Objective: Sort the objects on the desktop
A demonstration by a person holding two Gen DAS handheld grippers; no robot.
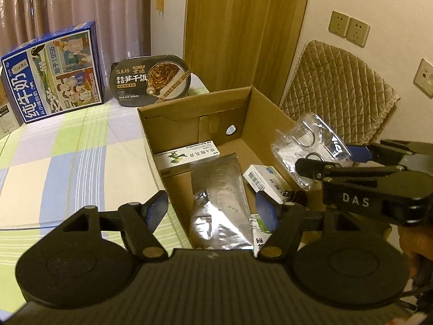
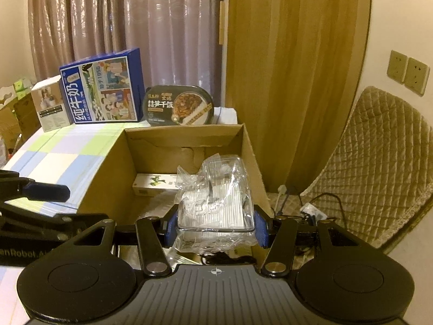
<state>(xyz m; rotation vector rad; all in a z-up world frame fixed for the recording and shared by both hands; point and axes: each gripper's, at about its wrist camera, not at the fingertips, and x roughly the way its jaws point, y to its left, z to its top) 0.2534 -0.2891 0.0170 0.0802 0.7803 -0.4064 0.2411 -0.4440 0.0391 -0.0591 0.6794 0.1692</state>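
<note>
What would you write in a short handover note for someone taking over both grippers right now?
Right gripper: shut on the clear plastic packet, held above the cardboard box.
Left gripper: open, holding nothing, at the box's near-left edge.
Already in the box: long white carton, silver pouch, small white carton.
Left: release the packet into the box. The milk carton and meal tub stand on the table behind it.

Black right tool (image 2: pixel 215 224) with blue ribbed pads (image 2: pixel 261 230), brass-coloured pivots, white "DAS" lettering.

Both wrist cameras look forward and slightly down from close above the cardboard box (image 1: pixel 251 103) (image 2: pixel 186 132), sharing it and probably the far milk carton (image 1: pixel 54 73) (image 2: pixel 102 89).
</note>
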